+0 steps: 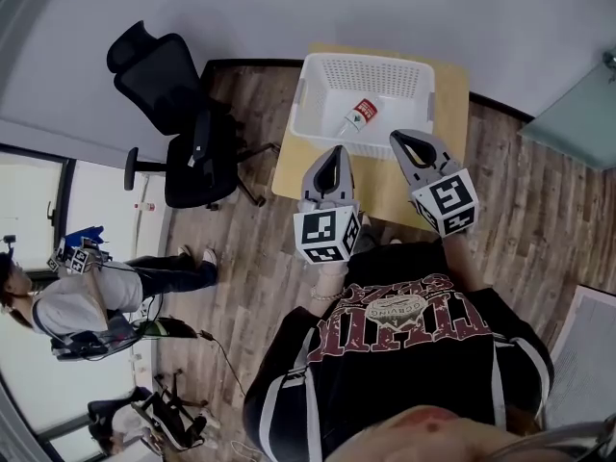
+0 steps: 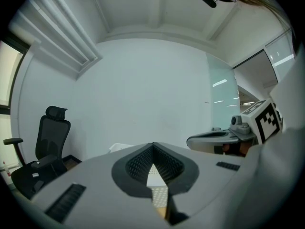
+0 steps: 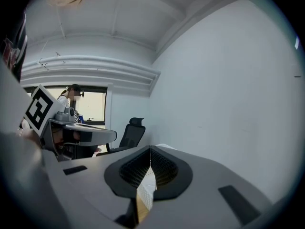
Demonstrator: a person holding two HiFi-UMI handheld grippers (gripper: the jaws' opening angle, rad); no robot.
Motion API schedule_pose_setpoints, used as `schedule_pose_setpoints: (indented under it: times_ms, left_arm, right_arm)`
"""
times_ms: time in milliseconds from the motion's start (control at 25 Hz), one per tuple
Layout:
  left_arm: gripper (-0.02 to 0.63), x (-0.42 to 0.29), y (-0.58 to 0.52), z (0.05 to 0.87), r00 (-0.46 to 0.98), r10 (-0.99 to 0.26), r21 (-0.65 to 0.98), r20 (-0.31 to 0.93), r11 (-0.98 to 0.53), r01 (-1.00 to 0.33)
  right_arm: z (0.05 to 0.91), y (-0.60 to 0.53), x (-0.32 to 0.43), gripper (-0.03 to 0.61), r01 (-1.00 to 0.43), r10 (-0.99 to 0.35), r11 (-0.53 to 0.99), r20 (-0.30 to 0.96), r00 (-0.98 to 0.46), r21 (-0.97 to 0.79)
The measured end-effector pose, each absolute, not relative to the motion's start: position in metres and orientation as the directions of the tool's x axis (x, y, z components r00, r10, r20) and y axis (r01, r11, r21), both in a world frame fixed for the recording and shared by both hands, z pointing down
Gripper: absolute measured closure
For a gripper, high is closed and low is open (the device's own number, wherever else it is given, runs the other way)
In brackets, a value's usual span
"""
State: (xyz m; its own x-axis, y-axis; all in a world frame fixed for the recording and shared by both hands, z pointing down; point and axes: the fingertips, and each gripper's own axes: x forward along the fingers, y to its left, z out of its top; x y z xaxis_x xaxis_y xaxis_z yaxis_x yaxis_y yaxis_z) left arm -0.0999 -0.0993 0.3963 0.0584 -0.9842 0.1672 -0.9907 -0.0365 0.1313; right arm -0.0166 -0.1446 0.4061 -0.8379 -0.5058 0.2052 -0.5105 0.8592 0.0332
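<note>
Left gripper (image 1: 336, 150) is hanging over the near side of the table (image 1: 452, 94), jaws pressed together with nothing between them. The bottle (image 1: 358, 115) is lying on its side in the white basket (image 1: 385, 63), just ahead and between both grippers. It's slanting, pale end near-left and red-labelled end far-right. Right gripper (image 1: 399, 139) is likewise sitting closed and empty, barely farther off.

The left gripper (image 1: 336, 152) and the right gripper (image 1: 402, 140) are both grey, each with black-and-white square markers. Their fingers (image 2: 138, 163) have black pads with a fine ribbed pattern. The basket (image 1: 318, 61) is white with a lattice of small holes. The bottle (image 1: 358, 116) in it is white with a red label. The tabletop (image 1: 385, 195) is pale yellow wood, the floor (image 1: 241, 258) brown striped planks, and the chair (image 1: 188, 114) black.
</note>
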Motion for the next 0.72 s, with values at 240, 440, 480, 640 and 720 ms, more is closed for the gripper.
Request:
schedule_pose_setpoints:
  times_ms: [240, 440, 480, 640, 720]
  left_arm:
    - [0.566, -0.118, -0.116, 0.399, 0.065, -0.983, 0.134, 0.172, -0.042, -0.99]
    - [0.566, -0.135, -0.131, 0.405, 0.071, -0.98, 0.144, 0.184, -0.045, -0.989]
    - [0.566, -0.138, -0.134, 0.406, 0.073, -0.98, 0.144, 0.187, -0.046, -0.988]
    - [0.566, -0.147, -0.144, 0.413, 0.076, -0.976, 0.148, 0.202, -0.047, -0.988]
    - [0.566, -0.151, -0.149, 0.416, 0.08, -0.974, 0.147, 0.211, -0.05, -0.988]
  right_arm:
    - [0.409, -0.164, -0.032, 0.561, -0.523, -0.518, 0.851, 0.218, -0.827, 0.04]
    - [0.414, -0.179, -0.048, 0.561, -0.527, -0.52, 0.849, 0.232, -0.822, 0.037]
    - [0.415, -0.182, -0.051, 0.561, -0.528, -0.521, 0.848, 0.235, -0.821, 0.037]
    - [0.422, -0.193, -0.06, 0.561, -0.529, -0.52, 0.848, 0.249, -0.817, 0.036]
    - [0.424, -0.198, -0.064, 0.561, -0.531, -0.52, 0.847, 0.258, -0.814, 0.032]
